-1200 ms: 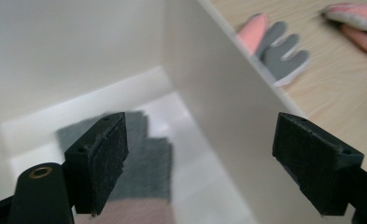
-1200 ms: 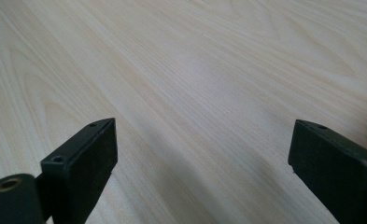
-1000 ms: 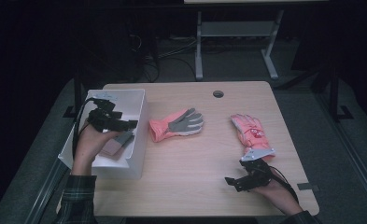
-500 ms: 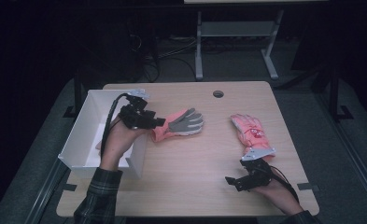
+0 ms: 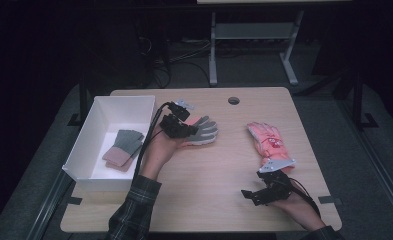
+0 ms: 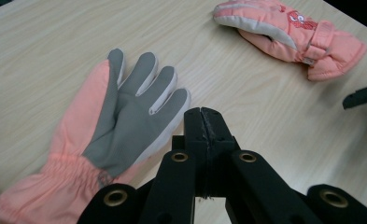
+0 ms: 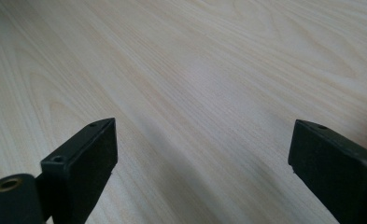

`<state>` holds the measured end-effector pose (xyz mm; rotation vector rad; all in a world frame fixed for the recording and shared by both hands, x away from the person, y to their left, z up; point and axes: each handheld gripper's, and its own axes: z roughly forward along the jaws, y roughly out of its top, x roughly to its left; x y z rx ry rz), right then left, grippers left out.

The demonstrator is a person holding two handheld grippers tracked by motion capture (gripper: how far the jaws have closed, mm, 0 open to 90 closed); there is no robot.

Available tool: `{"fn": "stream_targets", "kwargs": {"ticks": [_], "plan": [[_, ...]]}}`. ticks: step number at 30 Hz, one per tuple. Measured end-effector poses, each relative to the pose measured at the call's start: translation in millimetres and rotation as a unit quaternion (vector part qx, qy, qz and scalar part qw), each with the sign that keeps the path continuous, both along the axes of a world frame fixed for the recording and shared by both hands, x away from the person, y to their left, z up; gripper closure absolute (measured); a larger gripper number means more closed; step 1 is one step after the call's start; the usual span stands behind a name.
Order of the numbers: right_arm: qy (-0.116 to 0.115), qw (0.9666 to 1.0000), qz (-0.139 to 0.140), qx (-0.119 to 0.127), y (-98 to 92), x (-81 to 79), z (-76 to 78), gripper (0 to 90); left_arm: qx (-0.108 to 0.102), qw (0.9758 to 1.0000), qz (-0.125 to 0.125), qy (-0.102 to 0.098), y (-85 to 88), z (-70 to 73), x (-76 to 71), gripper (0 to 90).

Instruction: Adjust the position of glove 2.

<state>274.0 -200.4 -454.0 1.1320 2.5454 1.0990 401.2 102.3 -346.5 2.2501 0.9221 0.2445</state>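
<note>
While the left gripper (image 5: pixel 180 126) is held over the cuff end of the grey-palmed glove (image 5: pixel 200 131), its jaws have just been closing and are now pressed together with nothing between them, as is seen in the left gripper view, where the glove (image 6: pixel 111 140) lies palm up just beside the tips. The glove is noted on the table (image 5: pixel 204 200), near the white box (image 5: pixel 91 132) in which a folded grey and pink item (image 5: pixel 123 149) already rests. A second pink glove (image 5: pixel 270 145) lies apart at the right, near the right gripper (image 5: pixel 264 192), whose jaws stand wide apart over bare wood and hold nothing.

Risks, as judged:
- With the jaws clenched empty, no grasp can be made until they are reopened; if they are lowered shut, the glove would merely be pushed across the wood.
- If only a thin fold of fabric is pinched, the limp glove could slip out during the lift.
- A dangling glove could be caught on the box wall and left draped over the rim.
</note>
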Motion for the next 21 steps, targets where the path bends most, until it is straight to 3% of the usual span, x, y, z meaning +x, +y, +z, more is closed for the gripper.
{"fn": "stream_targets", "kwargs": {"ticks": [14,21], "plan": [[0.002,1.0000,0.002,0.005,0.5,-0.1,-0.2,7.7,0.043,0.9979,0.049,-0.002,-3.6,-49.5,38.3,89.7],[0.006,1.0000,0.005,0.001,0.2,-0.5,-0.5,7.8,0.051,0.9963,0.069,-0.006,-3.6,-67.3,49.1,89.7]]}}
